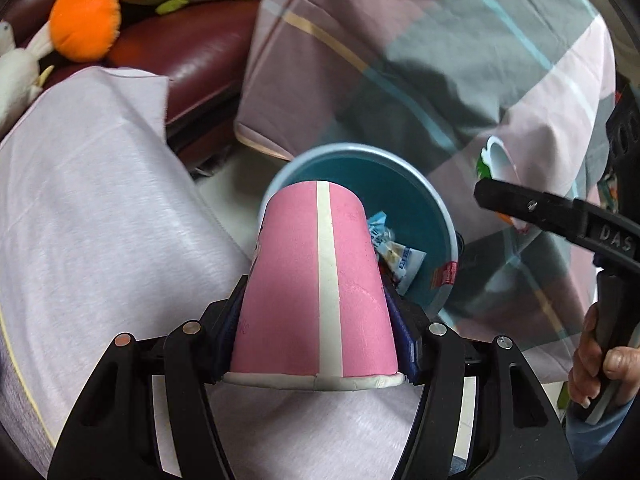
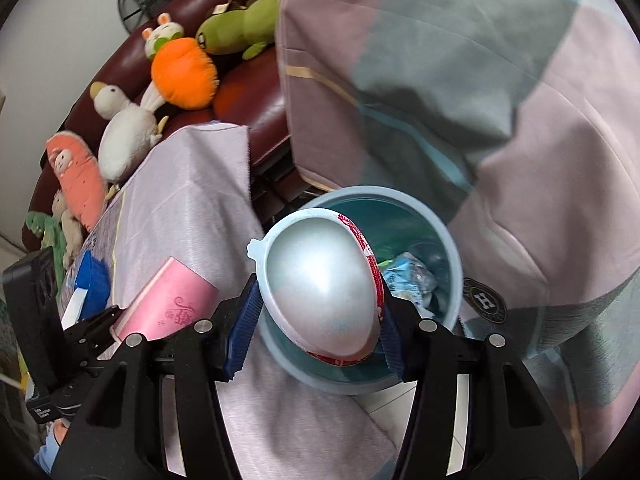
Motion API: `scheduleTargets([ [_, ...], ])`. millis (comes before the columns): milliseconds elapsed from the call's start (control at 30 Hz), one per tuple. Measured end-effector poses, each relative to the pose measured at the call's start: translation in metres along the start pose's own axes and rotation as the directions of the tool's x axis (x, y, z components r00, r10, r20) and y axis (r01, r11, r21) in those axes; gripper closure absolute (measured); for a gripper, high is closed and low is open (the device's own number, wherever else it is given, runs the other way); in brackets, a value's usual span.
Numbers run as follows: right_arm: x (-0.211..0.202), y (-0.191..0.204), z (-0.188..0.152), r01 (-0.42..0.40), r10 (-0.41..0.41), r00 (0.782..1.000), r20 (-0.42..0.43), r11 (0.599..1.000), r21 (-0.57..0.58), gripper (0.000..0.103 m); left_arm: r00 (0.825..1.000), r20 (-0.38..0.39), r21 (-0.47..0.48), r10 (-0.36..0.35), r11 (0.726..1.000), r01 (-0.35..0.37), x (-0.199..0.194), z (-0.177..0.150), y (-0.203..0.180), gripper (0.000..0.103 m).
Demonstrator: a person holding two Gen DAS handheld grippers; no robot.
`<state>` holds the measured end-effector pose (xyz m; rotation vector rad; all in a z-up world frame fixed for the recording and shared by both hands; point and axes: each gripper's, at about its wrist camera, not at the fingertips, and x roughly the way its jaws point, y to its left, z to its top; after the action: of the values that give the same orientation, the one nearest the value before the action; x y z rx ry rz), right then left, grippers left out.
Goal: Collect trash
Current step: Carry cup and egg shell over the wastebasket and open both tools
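Observation:
My left gripper [image 1: 316,308] is shut on a pink paper cup [image 1: 316,280] with a white stripe, held bottom forward, rim toward the camera, just before the blue trash bin [image 1: 420,184]. The cup also shows in the right wrist view [image 2: 168,304], at the left. My right gripper [image 2: 320,300] is shut on a white foil-lined lid or bowl with a red rim [image 2: 320,276], held over the bin's [image 2: 448,240] opening. Blue snack wrappers [image 2: 412,276] lie inside the bin; they also show in the left wrist view [image 1: 396,252].
Pale lilac cloth covers a table [image 1: 92,208] at the left. A plaid pink and grey quilt [image 1: 440,48] hangs behind and right of the bin. A dark red sofa [image 2: 248,92] holds plush toys [image 2: 184,72]. A blue box [image 2: 92,280] lies on the table.

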<state>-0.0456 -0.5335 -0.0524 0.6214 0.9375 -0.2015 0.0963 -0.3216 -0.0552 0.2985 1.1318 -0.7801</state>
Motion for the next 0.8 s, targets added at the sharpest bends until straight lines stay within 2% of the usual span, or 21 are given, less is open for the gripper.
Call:
scheduleTargets([
  [300,0.008,-0.038,0.003,0.018,-0.017,1.000,-0.014,0.998,0.065,0.051,0.998,-0.062,0.042,0.001,0.999,0.001,0.038,0.017,-0.024,0.036],
  [333,0.010,-0.040,0.003,0.019,-0.018,1.000,-0.016,0.998,0.068,0.051,0.998,-0.066,0.042,0.000,0.999,0.003,0.041,0.018,-0.024,0.032],
  [400,0.013,-0.043,0.003,0.021,-0.020,1.000,-0.023,0.997,0.071,0.051,0.998,-0.067,0.039,0.006,0.999,-0.003,0.043,0.017,-0.024,0.019],
  [667,0.027,-0.042,0.003,0.015,-0.012,0.999,-0.049,0.998,0.066,0.051,0.998,-0.068,0.026,0.014,1.000,-0.012,0.040,0.012,-0.015,0.017],
  [800,0.031,-0.040,0.002,0.021,-0.018,0.998,-0.061,0.998,0.062,0.051,0.999,-0.052,0.017,0.015,1.000,-0.014,0.034,0.009,-0.010,0.012],
])
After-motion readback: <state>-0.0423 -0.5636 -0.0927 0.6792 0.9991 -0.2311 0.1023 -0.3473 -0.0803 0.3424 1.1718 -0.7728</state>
